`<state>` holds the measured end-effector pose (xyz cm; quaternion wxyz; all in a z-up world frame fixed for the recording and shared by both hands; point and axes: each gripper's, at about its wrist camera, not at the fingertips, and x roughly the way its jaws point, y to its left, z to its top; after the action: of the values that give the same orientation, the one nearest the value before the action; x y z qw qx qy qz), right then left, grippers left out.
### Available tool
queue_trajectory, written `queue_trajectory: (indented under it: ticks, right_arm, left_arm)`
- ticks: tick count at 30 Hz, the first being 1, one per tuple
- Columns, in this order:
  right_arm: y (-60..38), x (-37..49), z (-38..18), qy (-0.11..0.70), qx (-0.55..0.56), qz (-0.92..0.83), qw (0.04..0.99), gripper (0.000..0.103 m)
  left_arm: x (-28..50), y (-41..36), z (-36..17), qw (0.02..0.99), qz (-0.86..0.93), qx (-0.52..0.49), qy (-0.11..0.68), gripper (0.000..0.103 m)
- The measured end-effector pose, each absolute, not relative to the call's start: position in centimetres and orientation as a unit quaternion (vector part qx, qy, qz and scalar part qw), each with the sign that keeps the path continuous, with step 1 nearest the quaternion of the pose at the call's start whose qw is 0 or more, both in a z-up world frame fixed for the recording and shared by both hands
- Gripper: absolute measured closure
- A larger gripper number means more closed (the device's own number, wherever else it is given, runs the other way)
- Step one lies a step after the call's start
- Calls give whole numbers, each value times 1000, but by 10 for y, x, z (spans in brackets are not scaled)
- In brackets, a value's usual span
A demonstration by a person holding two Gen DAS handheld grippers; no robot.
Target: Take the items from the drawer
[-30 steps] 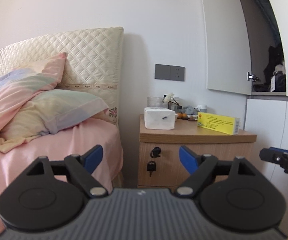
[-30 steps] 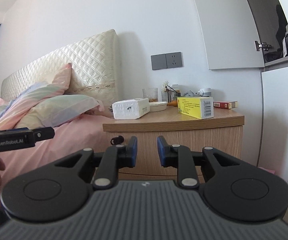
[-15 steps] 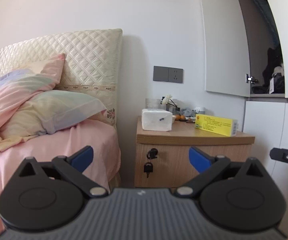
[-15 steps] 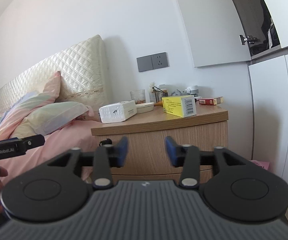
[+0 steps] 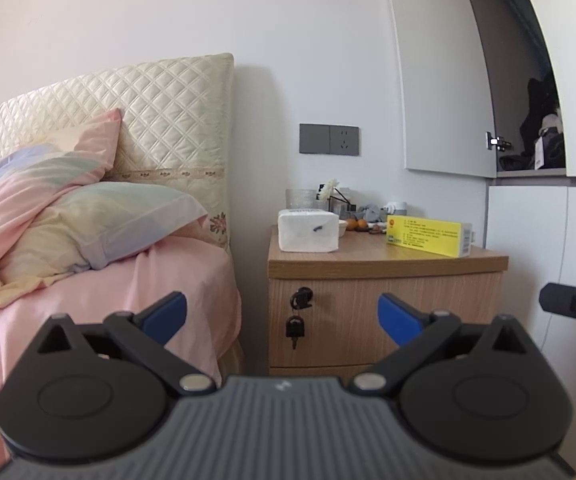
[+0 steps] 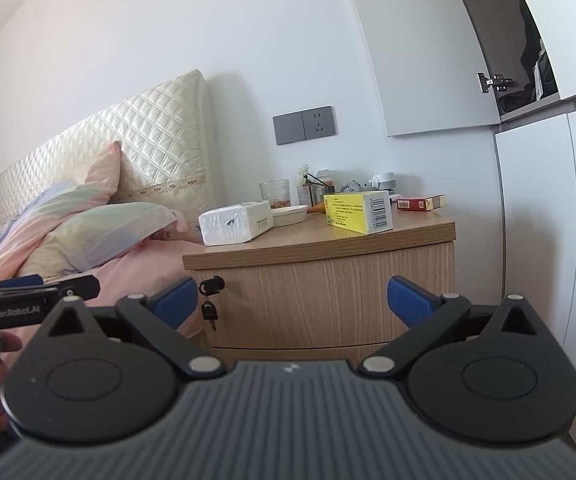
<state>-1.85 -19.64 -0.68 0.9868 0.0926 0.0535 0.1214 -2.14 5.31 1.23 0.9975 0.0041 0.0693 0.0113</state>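
A wooden nightstand (image 5: 383,264) (image 6: 327,240) stands beside the bed, its top drawer (image 5: 387,316) (image 6: 327,300) shut. A black lock with a key hanging from it (image 5: 300,312) (image 6: 211,298) sits at the drawer's left. My left gripper (image 5: 282,314) is open, some way in front of the drawer, nothing between its blue fingertips. My right gripper (image 6: 292,298) is also open and empty, facing the drawer front from the right. The drawer's contents are hidden.
On the nightstand top lie a white tissue pack (image 5: 307,232) (image 6: 236,224), a yellow box (image 5: 427,236) (image 6: 357,212), a red box (image 6: 421,202), a glass and small clutter. A bed with pink sheets (image 5: 128,280) and pillows is left. White cupboards (image 6: 547,220) stand right.
Both grippers have opened wider; the right one went from nearly shut to wide open. Both have pulled back slightly and the right one shifted its view rightward.
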Motion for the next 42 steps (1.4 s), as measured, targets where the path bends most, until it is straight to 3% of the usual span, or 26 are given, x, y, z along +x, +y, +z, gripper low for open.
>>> queue_trajectory:
  ticks: [42]
  right_arm:
    - [-192,-18,-9,67,81,115,988,0]
  left_arm:
    - [-18,48,8,996,9,21,88,0]
